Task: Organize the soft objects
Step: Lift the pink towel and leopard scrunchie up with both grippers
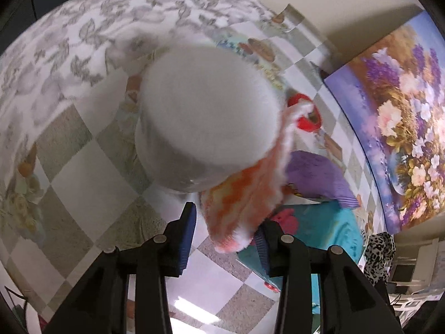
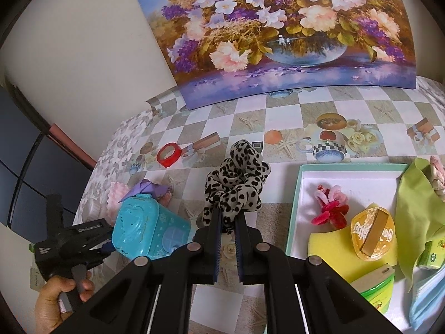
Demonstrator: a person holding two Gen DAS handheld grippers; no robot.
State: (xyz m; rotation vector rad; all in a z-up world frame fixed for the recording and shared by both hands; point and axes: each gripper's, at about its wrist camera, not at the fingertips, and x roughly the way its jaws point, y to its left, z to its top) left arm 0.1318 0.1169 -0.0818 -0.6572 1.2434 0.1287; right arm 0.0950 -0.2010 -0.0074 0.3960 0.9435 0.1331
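In the left wrist view a blurred white fluffy round thing (image 1: 205,117) fills the middle, with an orange-and-white fuzzy cloth (image 1: 242,208) hanging below it. The cloth lies between the fingers of my left gripper (image 1: 226,220), which is open. It brushes the right finger, and a gap shows at the left pad. My right gripper (image 2: 228,222) is shut on a leopard-print scrunchie (image 2: 236,183), held above the checked tablecloth. The left gripper (image 2: 103,239) shows in the right wrist view too, behind the turquoise box, with a person's hand (image 2: 55,297) on its handle.
A turquoise plastic box (image 2: 147,231) stands left of the scrunchie, a purple cloth (image 1: 317,178) and a red tape roll (image 2: 168,154) beyond it. A teal-rimmed tray (image 2: 347,167) at the right holds a red-pink fuzzy flower (image 2: 331,208), a yellow sponge and a green cloth. A flower painting (image 2: 278,27) leans on the wall.
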